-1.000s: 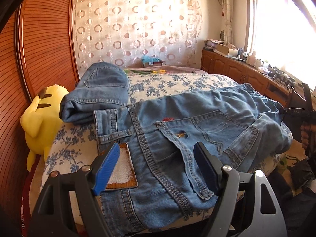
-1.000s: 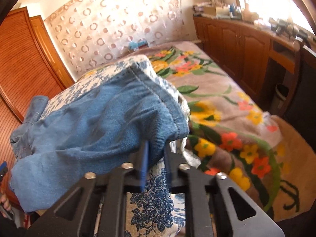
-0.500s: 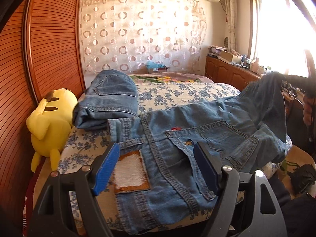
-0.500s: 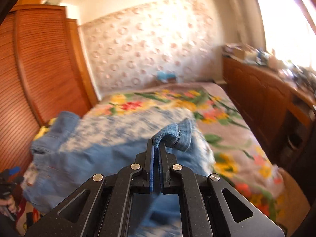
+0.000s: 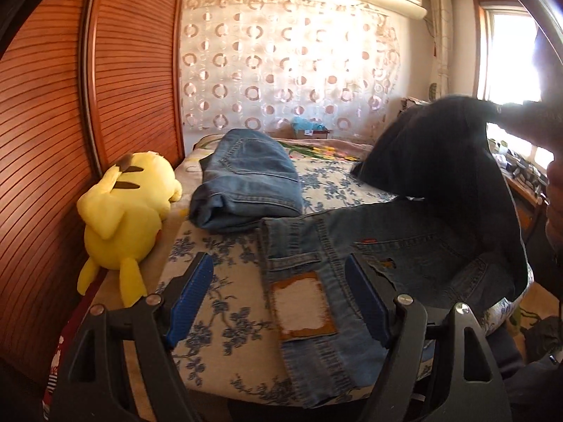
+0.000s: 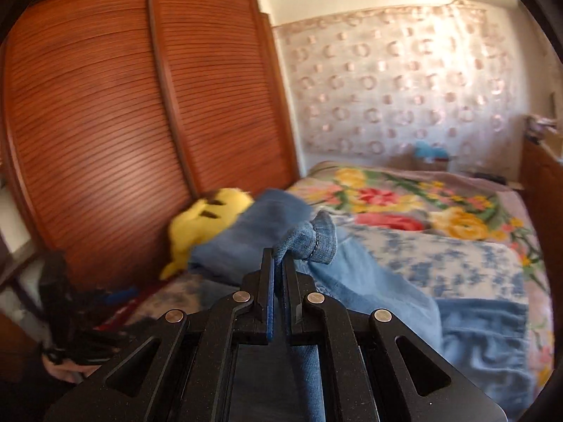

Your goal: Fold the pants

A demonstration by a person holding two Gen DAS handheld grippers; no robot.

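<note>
In the left wrist view we see, at the far left, the wooden slatted wardrobe (image 5: 52, 133), and just right of it a yellow plush toy (image 5: 123, 218) lying on the bed (image 5: 225, 320). Our left gripper (image 5: 278, 299) sits low in the frame with its blue pads wide apart and nothing between them. Above it, mid-frame, lies a folded pair of jeans (image 5: 246, 183). To the right of centre the pants (image 5: 352, 281) are spread on the floral sheet, waistband and leather patch towards us, while their leg end rises dark against the window at upper right.

In the right wrist view, the right gripper (image 6: 279, 267) at centre pinches the hem of the pants (image 6: 313, 239), jaws nearly together on the cloth. The flowered blanket (image 6: 404, 204) fills the right.
</note>
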